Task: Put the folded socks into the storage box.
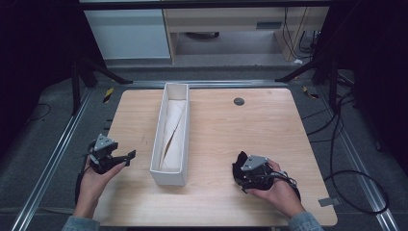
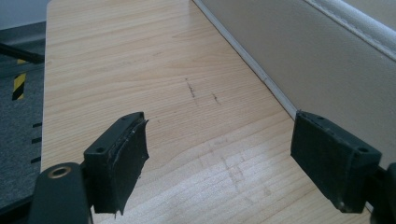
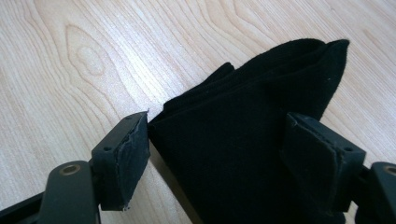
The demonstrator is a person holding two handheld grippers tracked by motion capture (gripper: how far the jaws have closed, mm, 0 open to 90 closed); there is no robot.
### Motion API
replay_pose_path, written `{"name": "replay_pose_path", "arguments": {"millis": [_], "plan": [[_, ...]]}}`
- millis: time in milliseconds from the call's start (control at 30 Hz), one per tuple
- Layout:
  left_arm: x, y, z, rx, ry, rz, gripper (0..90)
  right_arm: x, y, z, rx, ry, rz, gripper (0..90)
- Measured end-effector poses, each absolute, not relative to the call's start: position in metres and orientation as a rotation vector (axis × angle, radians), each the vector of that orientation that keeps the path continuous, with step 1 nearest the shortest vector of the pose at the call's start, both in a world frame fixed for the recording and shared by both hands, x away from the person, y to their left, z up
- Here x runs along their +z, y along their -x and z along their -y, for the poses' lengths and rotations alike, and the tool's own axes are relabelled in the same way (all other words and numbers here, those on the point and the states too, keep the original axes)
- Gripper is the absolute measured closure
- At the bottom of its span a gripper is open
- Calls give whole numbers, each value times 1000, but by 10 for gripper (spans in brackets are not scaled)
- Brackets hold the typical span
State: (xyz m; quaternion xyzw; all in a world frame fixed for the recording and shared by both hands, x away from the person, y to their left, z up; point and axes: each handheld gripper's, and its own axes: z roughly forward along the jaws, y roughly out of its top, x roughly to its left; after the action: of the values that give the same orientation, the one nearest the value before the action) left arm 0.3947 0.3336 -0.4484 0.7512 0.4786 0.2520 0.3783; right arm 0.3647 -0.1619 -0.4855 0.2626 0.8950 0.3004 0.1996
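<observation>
A folded black cloth lies on the wooden table at the front right. My right gripper sits low behind it. In the right gripper view the black cloth fills the gap between the jaws of the right gripper. The left pad just meets the cloth's edge without squeezing it, and the jaws stand wide. My left gripper hovers at the front left, open and empty. Its jaws point along the bare tabletop beside the white box.
A long white box stands lengthwise left of the table's middle, with a cream cloth inside. A small dark round insert sits in the far tabletop. Metal rails and cables run around the table on the floor.
</observation>
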Motion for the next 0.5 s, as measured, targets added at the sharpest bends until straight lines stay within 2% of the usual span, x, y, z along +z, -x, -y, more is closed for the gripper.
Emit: {"name": "replay_pose_path", "arguments": {"millis": [500], "plan": [[-455, -393, -331, 619, -1925, -1235, 180, -492, -361, 158, 800, -701, -2472, 239]]}}
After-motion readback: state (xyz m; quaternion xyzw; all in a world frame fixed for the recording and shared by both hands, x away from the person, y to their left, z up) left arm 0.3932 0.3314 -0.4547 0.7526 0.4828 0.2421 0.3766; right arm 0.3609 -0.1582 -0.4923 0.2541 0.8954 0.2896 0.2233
